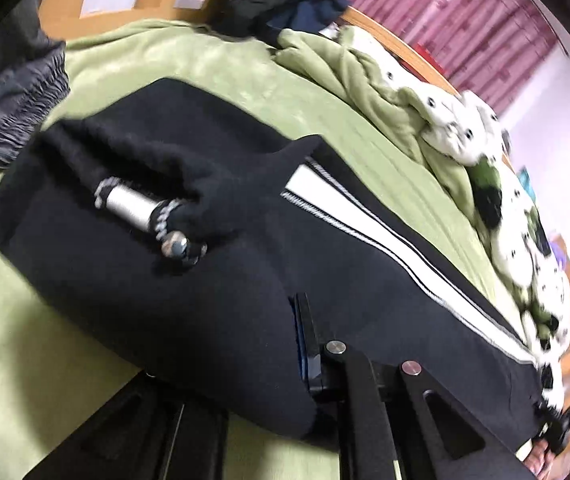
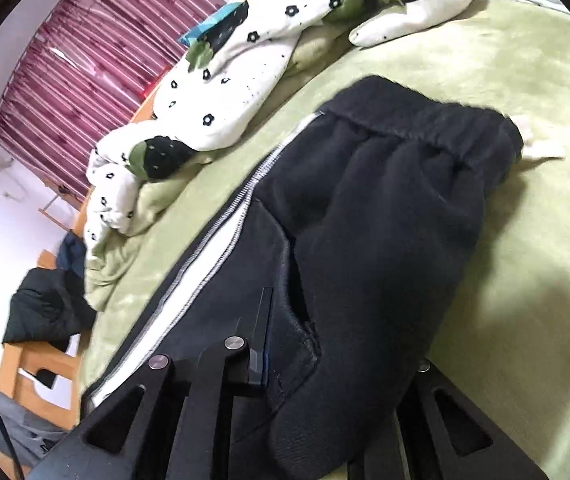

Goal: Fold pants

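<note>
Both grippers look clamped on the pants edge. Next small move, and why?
Probably lift both together and carry the pinched edge across toward the side with the white stripe. The left gripper and right gripper are each shut on a fold of the black pants, which lie flat on the green blanket, so the fabric looks ready to fold over.

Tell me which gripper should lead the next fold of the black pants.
Probably the right gripper: it's shut on the pants near the waistband, facing open green bedding. The left gripper grips the leg end.
</note>
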`<state>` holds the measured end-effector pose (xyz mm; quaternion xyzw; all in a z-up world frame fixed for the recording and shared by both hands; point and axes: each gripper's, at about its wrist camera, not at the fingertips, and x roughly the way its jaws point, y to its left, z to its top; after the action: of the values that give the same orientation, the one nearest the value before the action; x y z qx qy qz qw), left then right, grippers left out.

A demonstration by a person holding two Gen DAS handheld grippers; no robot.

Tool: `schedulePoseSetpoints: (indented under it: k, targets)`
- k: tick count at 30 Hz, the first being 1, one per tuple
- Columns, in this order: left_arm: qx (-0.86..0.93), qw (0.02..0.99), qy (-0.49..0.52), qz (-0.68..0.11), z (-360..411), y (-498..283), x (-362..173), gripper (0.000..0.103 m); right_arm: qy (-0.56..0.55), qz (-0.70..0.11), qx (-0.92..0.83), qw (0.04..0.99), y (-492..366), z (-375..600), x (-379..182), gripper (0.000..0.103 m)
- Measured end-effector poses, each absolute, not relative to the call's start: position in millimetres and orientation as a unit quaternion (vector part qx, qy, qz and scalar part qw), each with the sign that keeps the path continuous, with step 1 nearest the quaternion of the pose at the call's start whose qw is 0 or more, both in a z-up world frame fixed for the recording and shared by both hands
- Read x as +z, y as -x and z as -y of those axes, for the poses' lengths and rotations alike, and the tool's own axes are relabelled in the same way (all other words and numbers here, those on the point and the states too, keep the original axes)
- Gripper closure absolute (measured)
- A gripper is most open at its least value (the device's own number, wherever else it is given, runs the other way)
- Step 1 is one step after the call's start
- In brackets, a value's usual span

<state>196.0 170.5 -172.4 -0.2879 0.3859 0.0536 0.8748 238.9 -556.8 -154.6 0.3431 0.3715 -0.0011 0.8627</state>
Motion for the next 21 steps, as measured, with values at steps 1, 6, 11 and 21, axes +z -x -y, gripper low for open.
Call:
schedulePoseSetpoints:
  k: [1, 6, 11, 21]
  targets:
    - [0.049, 0.875, 0.277, -0.395, -167, -184, -169, 0.092, -0.329, -0.373, -0.002, 0.868, -232, 558, -150, 0.091]
    - [0.008, 0.875, 0.234, -0.425, -152, -114, -163, 0.092, -0.284, -0.387, 0.002, 0.877, -172, 583, -129, 0.091]
    - [-0.021, 0.873, 0.219, -0.435, -138, -54, -174, 0.091, -0.263, -0.397, -0.008, 0.880, -106, 612, -139, 0.090]
    - [0.022, 0.873, 0.166, -0.459, -126, -36, -176, 0.060, -0.226, -0.399, -0.034, 0.888, -70, 633, -157, 0.058]
